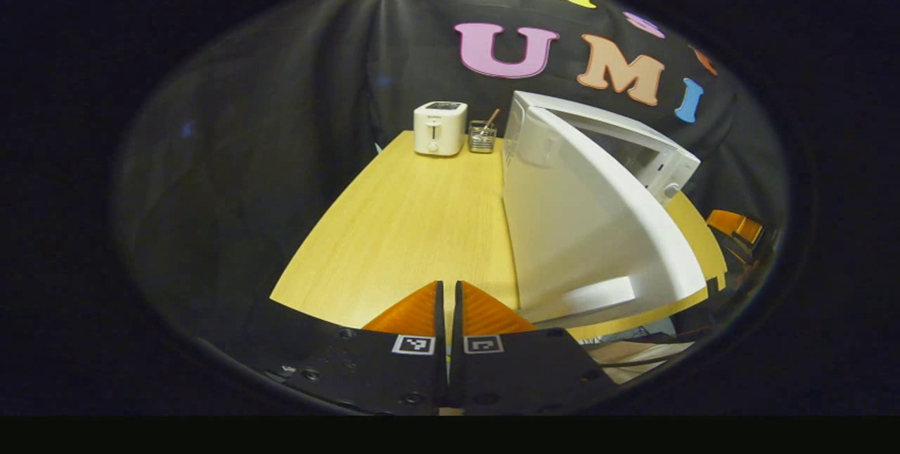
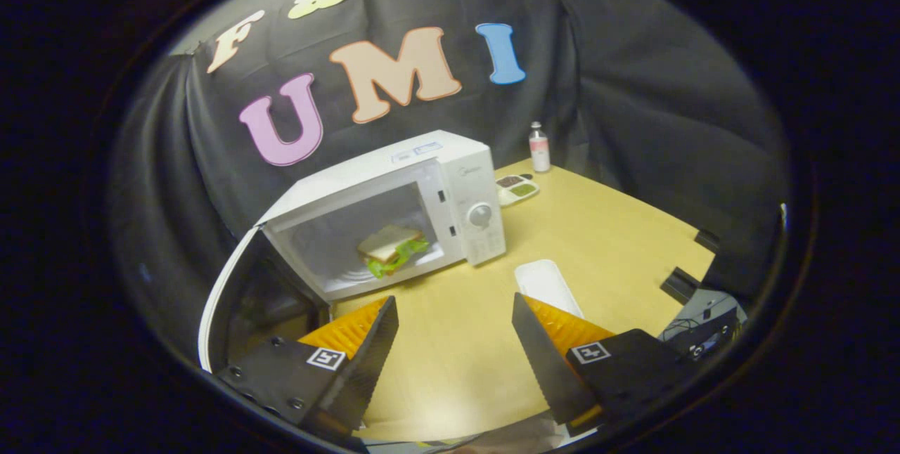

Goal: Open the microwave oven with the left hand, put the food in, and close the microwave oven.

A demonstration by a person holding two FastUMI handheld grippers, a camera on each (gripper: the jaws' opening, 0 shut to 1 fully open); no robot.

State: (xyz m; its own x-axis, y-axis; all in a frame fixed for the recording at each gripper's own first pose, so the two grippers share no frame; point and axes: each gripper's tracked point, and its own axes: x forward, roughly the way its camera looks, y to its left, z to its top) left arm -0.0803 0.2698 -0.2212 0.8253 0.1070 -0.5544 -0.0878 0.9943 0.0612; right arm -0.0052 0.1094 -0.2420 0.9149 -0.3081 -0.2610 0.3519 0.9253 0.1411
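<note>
White and boxy, the microwave oven (image 2: 394, 208) stands on the wooden table (image 2: 605, 243) with its door (image 2: 232, 299) swung wide, and the sandwich (image 2: 391, 249) with green lettuce lies inside the cavity, beyond and slightly left of the right gripper (image 2: 455, 331). That gripper's fingers are spread wide apart with nothing between them, hovering above the table short of the oven's opening; a white tray (image 2: 547, 287) lies on the table just past its right finger. In the right gripper view a bottle (image 2: 539, 147) and a small dish (image 2: 517, 189) sit near the back wall to the right of the oven. The left gripper view looks from the other side: the open door (image 1: 590, 229) shows its outer face to the right of the left gripper (image 1: 451, 310), whose fingers are pressed together on nothing and point across the bare tabletop (image 1: 401, 229). Far ahead at the table's back edge stand a white toaster (image 1: 440, 128) and, just beside it, a small clear holder (image 1: 482, 136) with sticks in it.
</note>
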